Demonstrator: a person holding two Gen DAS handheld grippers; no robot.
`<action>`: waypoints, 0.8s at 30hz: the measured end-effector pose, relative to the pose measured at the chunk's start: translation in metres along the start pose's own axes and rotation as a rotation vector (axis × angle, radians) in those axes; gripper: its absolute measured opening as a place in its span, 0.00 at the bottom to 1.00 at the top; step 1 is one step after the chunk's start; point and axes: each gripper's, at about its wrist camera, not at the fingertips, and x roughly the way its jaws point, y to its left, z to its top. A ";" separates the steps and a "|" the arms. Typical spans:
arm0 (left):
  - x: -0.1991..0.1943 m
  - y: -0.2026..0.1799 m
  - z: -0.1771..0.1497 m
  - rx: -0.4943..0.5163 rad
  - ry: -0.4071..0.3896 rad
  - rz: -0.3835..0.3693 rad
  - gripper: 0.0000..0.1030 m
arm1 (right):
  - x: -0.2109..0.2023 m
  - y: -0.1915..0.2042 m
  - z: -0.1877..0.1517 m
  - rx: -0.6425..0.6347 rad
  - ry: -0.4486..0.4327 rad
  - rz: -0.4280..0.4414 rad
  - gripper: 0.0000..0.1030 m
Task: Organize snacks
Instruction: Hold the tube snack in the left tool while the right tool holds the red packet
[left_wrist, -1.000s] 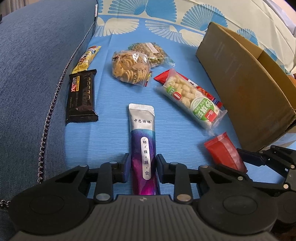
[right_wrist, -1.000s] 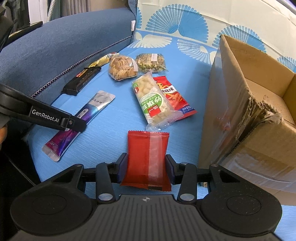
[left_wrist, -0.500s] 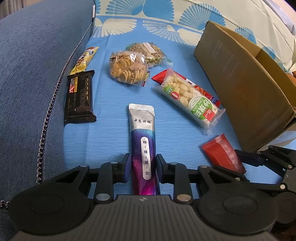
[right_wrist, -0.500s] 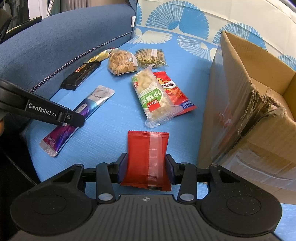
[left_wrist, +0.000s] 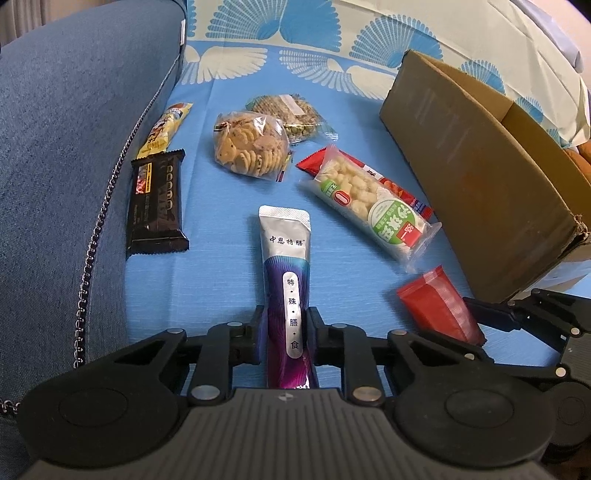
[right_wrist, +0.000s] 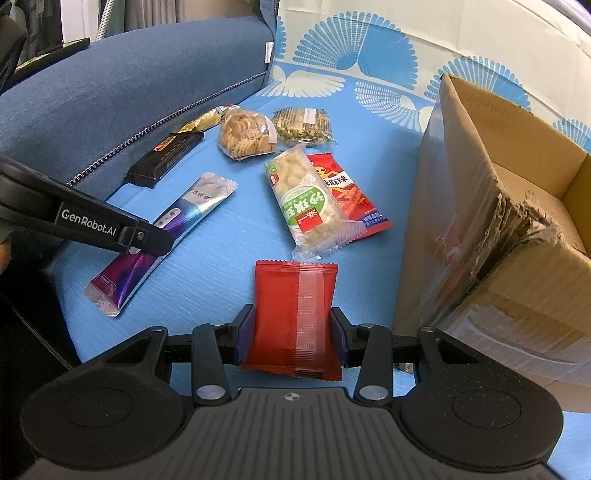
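Eight snack packets on blue sheet (left_wrist: 221, 277), one open cardboard box (right_wrist: 491, 206) beside. Left gripper (left_wrist: 284, 334) closing, silver-purple stick sachet (left_wrist: 287, 280) between jaws. Right gripper (right_wrist: 293, 326) pinching red foil packet (right_wrist: 293, 314) flat on sheet, near box.

**Blue sofa under a fan-print cover**

The setting is a sofa (left_wrist: 66, 155) upholstered in blue denim-like fabric, its rounded armrest edged with a twisted silver-and-dark cord piping (left_wrist: 99, 229). The seat is spread with a bright blue cloth (right_wrist: 229, 266) that climbs the backrest, where it turns cream with large blue fan shapes (right_wrist: 351, 48). A small white tag sits on the armrest's end. Beyond the armrest, pale curtains (right_wrist: 155, 14) hang dimly. Light is soft and even.
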 end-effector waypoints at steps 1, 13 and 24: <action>-0.001 0.000 0.000 0.000 -0.003 0.001 0.22 | 0.000 0.000 0.000 -0.001 0.000 0.000 0.43; -0.006 -0.002 -0.001 0.012 -0.045 -0.003 0.18 | -0.004 -0.001 0.002 0.007 -0.034 -0.005 0.43; -0.018 0.000 -0.002 0.006 -0.122 -0.015 0.16 | -0.007 -0.003 0.004 0.014 -0.062 -0.013 0.42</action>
